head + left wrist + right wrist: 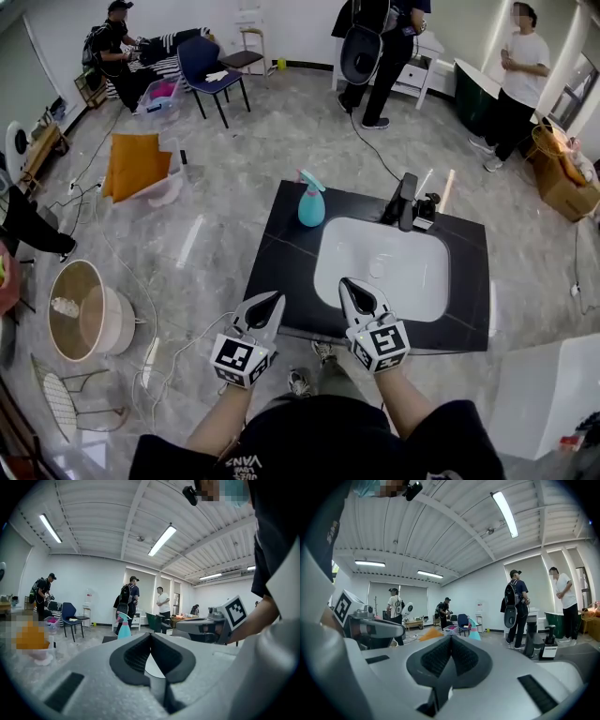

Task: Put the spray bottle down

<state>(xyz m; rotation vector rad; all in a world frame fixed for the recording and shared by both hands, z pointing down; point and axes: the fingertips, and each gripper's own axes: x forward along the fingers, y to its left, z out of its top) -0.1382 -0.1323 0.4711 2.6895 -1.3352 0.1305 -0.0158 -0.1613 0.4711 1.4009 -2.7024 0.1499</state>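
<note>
The teal spray bottle with a pink trigger stands upright by itself at the far left corner of the black countertop. It shows small and distant in the left gripper view and in the right gripper view. My left gripper hangs at the counter's near edge, shut with nothing in it. My right gripper is over the near rim of the white sink, also shut and holding nothing. Both are well short of the bottle.
A black faucet stands behind the sink basin. Several people stand around the room's far side. An orange cushion, a blue chair, a round stool and cables lie on the floor to the left.
</note>
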